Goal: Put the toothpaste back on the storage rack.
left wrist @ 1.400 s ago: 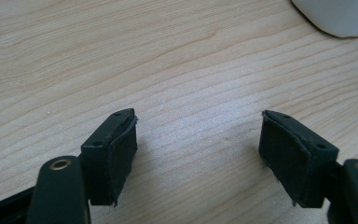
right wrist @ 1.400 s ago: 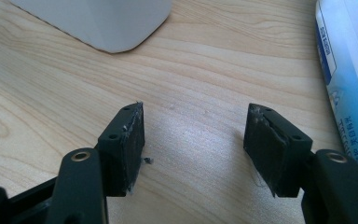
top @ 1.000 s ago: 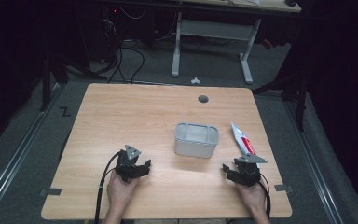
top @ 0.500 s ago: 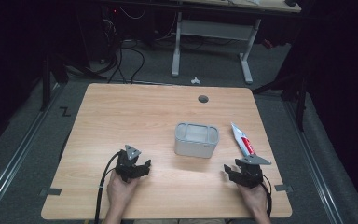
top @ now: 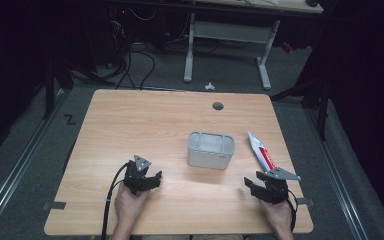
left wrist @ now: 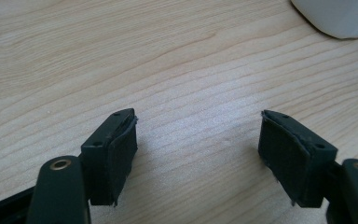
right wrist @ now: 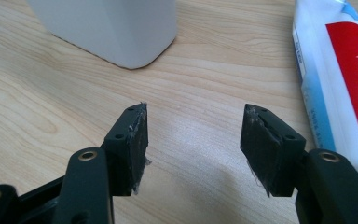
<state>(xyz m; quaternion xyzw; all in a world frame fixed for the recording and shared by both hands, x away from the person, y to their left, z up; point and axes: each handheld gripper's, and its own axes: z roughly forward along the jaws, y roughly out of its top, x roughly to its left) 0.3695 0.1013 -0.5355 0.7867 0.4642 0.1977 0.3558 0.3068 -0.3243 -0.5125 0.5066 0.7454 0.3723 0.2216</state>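
Both grippers are held open and empty, low over the worktop (top: 130, 125). The right gripper (right wrist: 193, 140) is aimed just beside the toothpaste tube (right wrist: 340, 70), which lies flat near the grey container (top: 210, 150), likely for a pickup; the left gripper (left wrist: 198, 140) is kept clear.

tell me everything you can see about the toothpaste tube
The toothpaste tube is white with a red band and pale blue edging, with printed lettering visible in the right gripper view. It looks like soft plastic. It lies flat on the wooden table, angled, to the right of the grey box and apart from it. The right tongs sit just short of its near end, open, not touching it. Its cap cannot be made out.
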